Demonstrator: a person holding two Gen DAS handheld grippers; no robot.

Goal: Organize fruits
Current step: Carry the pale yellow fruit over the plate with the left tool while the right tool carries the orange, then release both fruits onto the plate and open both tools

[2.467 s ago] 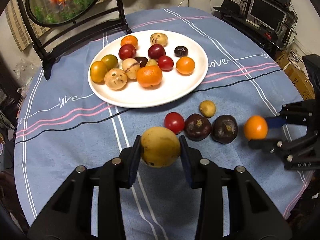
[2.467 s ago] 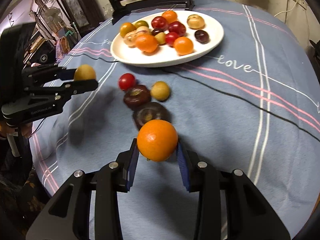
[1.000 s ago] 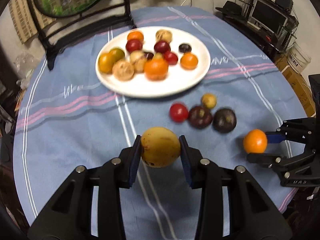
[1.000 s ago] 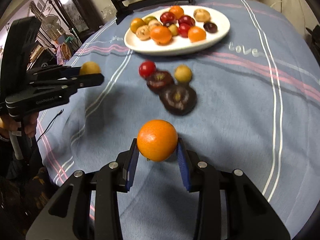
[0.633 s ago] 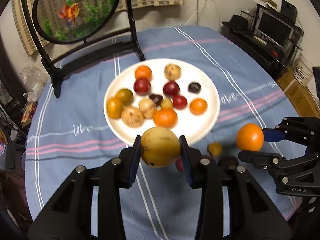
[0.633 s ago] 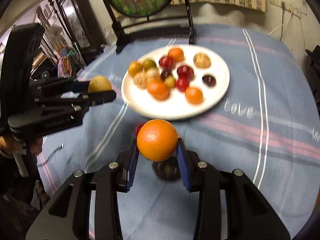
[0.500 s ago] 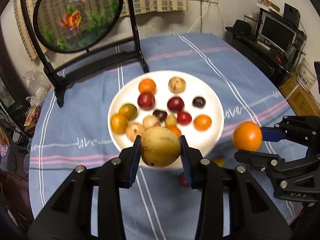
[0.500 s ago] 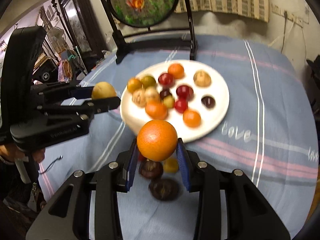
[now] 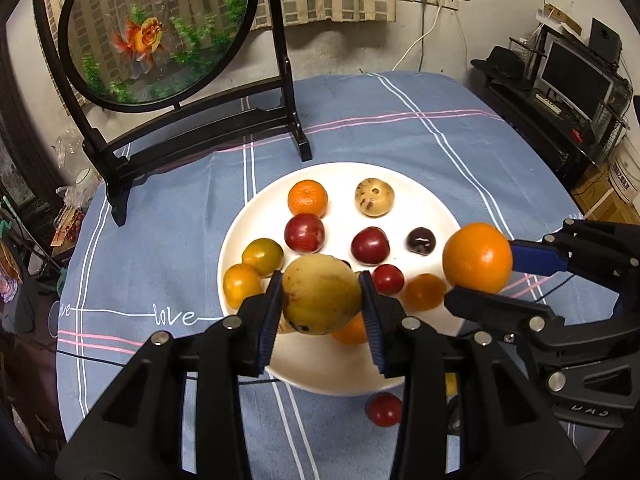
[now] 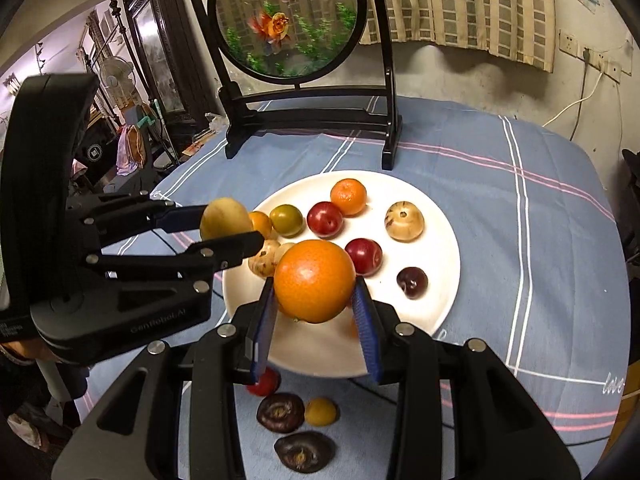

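Note:
My left gripper (image 9: 321, 300) is shut on a yellow-green round fruit (image 9: 322, 294), held above the near side of the white plate (image 9: 320, 372). My right gripper (image 10: 316, 298) is shut on an orange (image 10: 315, 281), also above the plate (image 10: 444, 240). In the left wrist view the orange (image 9: 478, 258) hangs at the plate's right edge. In the right wrist view the yellow fruit (image 10: 225, 218) hangs at the plate's left edge. The plate carries several fruits: oranges, red plums, tan round ones and a dark one.
On the blue checked tablecloth (image 9: 360, 136), near the plate's front rim, lie a red tomato (image 9: 384, 409), two dark purple fruits (image 10: 280, 411) (image 10: 304, 451) and a small yellow fruit (image 10: 321, 411). A round goldfish screen on a black stand (image 9: 192, 120) rises behind the plate.
Both grippers have carried their fruits up and forward from over the cloth to over the plate. The loose fruits on the cloth have dropped to the bottom of the views.

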